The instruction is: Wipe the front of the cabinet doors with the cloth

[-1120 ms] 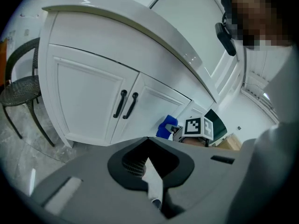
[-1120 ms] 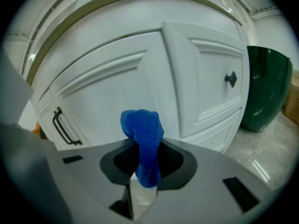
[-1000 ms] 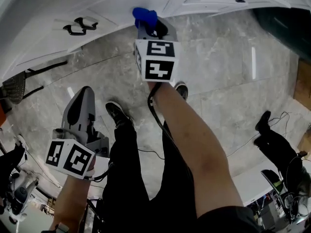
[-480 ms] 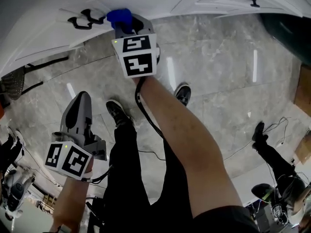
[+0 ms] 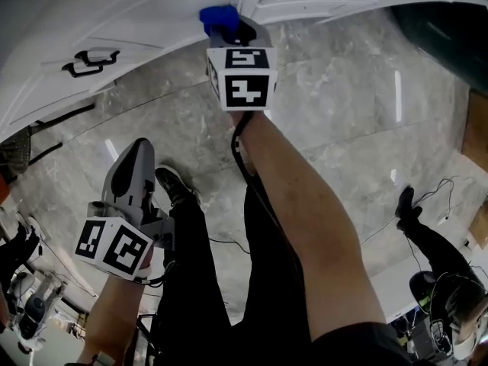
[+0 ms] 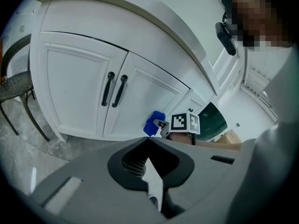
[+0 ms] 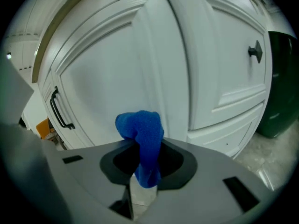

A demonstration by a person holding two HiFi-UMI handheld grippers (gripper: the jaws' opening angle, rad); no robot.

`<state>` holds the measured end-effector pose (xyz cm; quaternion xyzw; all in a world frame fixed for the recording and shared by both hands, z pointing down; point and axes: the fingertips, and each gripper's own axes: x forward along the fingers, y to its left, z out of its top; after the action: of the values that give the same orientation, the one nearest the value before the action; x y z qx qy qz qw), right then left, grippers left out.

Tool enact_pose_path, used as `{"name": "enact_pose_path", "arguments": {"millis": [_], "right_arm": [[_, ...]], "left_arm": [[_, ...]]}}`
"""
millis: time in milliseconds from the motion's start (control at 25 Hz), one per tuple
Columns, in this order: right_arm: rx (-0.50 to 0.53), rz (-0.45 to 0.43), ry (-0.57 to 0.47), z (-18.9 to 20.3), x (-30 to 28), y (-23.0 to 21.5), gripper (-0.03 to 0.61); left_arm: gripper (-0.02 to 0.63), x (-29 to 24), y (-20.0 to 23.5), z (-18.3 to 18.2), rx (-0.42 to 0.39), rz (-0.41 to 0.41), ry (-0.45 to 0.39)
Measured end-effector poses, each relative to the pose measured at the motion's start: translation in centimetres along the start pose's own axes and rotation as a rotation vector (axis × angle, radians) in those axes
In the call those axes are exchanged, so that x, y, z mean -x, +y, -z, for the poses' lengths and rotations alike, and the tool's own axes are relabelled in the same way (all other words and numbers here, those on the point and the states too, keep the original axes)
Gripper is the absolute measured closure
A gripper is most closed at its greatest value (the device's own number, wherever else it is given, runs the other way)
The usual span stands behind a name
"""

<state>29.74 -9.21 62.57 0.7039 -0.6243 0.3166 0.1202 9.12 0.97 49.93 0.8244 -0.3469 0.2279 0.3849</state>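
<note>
My blue cloth (image 7: 140,139) looks soft, light and floppy, so the jaws of my right gripper (image 7: 142,174) pinch it tight at its bunched lower part, right by the white cabinet door (image 7: 103,78). It sticks out long-ways from the jaws with its puffy end pointing at the door, and the jaws of my left gripper (image 6: 152,171) are pressed together with nothing in them

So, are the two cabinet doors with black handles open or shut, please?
Shut: both cabinet doors sit flush in their frame, black handles side by side.
</note>
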Motion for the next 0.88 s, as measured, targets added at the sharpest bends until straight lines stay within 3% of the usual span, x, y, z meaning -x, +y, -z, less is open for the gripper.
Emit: {"name": "enact_pose_path", "arguments": {"millis": [200,400,520,680,880], "right_arm": [[0.043,0.001,0.003,-0.1,1.0,-3.1,0.500],[-0.028,0.132,-0.015,-0.6,2.6,-8.5,0.500],[-0.059,0.170,-0.037,-0.7,3.3,-8.8,0.500],[-0.064,0.147,-0.010,1.8,2.8,-4.5,0.500],[-0.017,0.001,0.069,5.8,-1.5,7.5,0.500]], "left_arm": [[0.614,-1.4,-2.8,0.6,-0.036,0.021,0.028],[0.613,-1.8,-3.6,0.5,-0.054,0.048,0.020],[0.614,-1.2,-2.8,0.6,-0.027,0.045,0.005],[0.613,0.4,-0.4,1.1,-0.014,0.044,0.008],[0.614,2.9,4.9,0.3,0.011,-0.012,-0.013]]}}
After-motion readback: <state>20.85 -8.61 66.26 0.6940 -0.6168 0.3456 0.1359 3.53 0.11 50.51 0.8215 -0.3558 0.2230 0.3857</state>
